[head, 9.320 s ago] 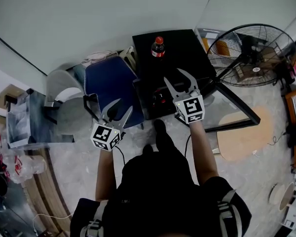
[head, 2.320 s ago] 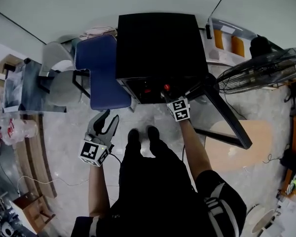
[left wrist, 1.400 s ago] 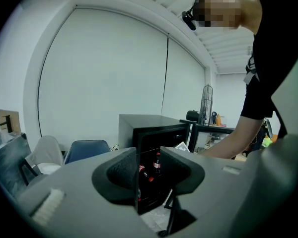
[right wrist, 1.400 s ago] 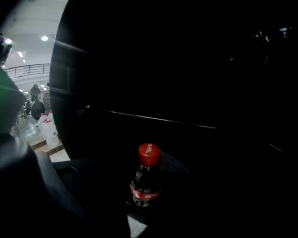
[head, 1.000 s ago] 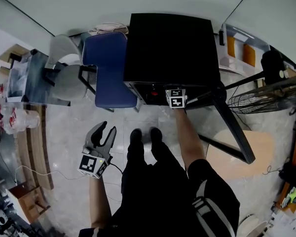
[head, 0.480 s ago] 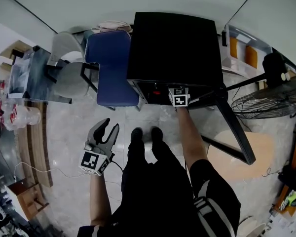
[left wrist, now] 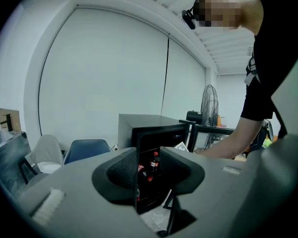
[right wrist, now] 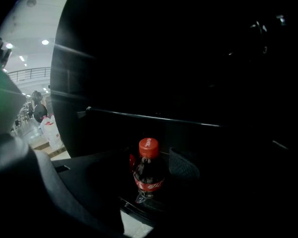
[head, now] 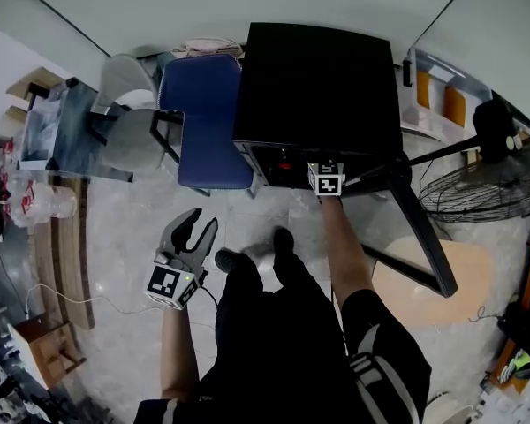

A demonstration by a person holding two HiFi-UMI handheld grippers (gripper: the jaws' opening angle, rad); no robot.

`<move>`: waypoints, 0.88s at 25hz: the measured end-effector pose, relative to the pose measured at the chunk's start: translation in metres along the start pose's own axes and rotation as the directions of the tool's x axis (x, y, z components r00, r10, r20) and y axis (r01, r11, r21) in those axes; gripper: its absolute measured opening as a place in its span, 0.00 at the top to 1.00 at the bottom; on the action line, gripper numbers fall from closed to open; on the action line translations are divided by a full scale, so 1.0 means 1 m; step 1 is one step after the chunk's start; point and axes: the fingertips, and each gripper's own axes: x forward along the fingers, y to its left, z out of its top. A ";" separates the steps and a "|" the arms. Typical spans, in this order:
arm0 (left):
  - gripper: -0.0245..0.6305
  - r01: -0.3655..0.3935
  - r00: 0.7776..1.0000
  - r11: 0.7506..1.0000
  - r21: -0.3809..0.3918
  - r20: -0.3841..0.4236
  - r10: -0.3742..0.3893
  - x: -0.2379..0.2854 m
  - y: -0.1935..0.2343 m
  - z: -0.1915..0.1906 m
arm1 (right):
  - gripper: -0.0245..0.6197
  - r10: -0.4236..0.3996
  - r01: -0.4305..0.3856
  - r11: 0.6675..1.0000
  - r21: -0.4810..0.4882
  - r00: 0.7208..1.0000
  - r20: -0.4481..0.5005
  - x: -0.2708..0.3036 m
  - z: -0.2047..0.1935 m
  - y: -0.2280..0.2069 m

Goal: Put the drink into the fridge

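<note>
Inside the fridge (head: 314, 78), the bottle (right wrist: 148, 175) is flanked, untouched, by the right gripper's (right wrist: 154, 163) just-widened jaws; the left gripper's (head: 201, 222) are held apart, empty.

My grey plastic left gripper (head: 200, 225) hangs low, jaws apart and empty. My right arm (head: 340, 246) reaches forward. The right gripper (right wrist: 156, 163) has just been opening its jaws, which stand clear of the red-capped cola bottle (right wrist: 148, 176) between them.

I can read nothing for certain: the drink bottle (right wrist: 148, 172) at six o'clock in the right gripper view carries white script on a red label (right wrist: 149, 184) and faint print on its red cap (right wrist: 149, 147), both illegible.
</note>
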 end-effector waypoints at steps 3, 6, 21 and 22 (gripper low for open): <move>0.74 0.006 1.000 1.000 0.005 -0.001 -0.006 0.002 0.001 0.003 | 0.57 -0.003 0.003 1.000 -0.004 1.000 0.003 -0.004 0.000 0.003; 0.74 0.018 1.000 1.000 -0.001 0.003 -0.018 0.005 0.001 0.004 | 0.57 -0.009 0.009 1.000 -0.008 1.000 -0.005 -0.012 -0.002 0.006; 0.85 0.114 0.992 0.993 0.029 0.049 -0.115 0.028 -0.013 0.014 | 0.95 -0.031 0.031 0.999 0.032 0.999 0.011 -0.094 -0.012 0.005; 0.87 0.121 0.991 0.992 0.026 0.055 -0.122 0.027 -0.014 0.013 | 0.96 -0.022 0.022 1.000 0.022 1.000 0.003 -0.100 -0.015 0.007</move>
